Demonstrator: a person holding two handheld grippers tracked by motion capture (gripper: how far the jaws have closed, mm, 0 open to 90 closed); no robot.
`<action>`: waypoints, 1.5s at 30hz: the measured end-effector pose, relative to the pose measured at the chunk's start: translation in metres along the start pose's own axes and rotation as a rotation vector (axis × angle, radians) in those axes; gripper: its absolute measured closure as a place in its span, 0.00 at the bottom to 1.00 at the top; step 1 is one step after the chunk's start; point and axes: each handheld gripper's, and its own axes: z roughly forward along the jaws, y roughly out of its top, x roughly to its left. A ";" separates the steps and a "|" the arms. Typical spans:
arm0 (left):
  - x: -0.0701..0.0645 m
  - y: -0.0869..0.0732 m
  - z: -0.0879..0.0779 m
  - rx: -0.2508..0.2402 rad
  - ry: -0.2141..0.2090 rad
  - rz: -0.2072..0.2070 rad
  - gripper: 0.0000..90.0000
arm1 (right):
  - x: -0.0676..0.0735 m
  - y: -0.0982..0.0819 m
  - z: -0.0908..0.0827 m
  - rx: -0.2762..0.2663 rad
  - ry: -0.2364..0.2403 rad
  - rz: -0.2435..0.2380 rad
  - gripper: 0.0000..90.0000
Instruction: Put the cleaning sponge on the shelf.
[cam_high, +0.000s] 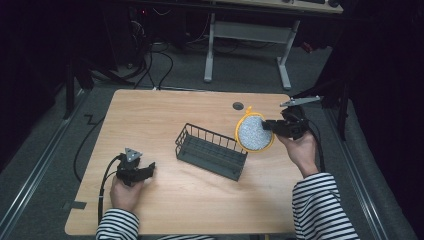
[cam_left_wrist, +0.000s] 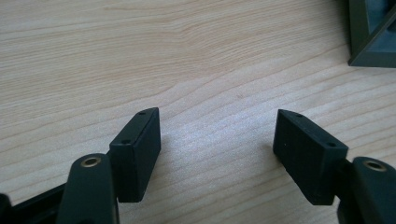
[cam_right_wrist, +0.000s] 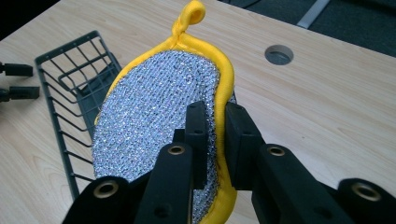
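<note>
A round scouring pad with a silver mesh face and a yellow rim hangs in the air, just right of the dark wire basket. My right gripper is shut on the pad's yellow edge; the pad stands nearly on edge, its yellow loop pointing away. The basket lies to the left below it. My left gripper rests low at the table's front left, open, with bare wood between its fingers. A corner of the basket shows at the top right of the left gripper view.
The wooden table has a round cable hole at its back edge. Behind the table are a white desk frame and cables on the floor. Each gripper trails a black cable; the left one's runs off the table's left side.
</note>
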 end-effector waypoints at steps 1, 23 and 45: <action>0.000 0.000 0.000 0.000 0.000 0.000 0.36 | 0.003 0.001 0.001 0.004 0.005 -0.004 0.90; 0.000 0.000 0.000 0.000 0.000 0.000 0.36 | 0.038 0.008 0.040 0.044 0.067 -0.070 0.90; 0.000 0.000 0.000 -0.001 0.000 -0.001 0.36 | 0.056 -0.002 0.063 0.101 0.038 -0.157 0.88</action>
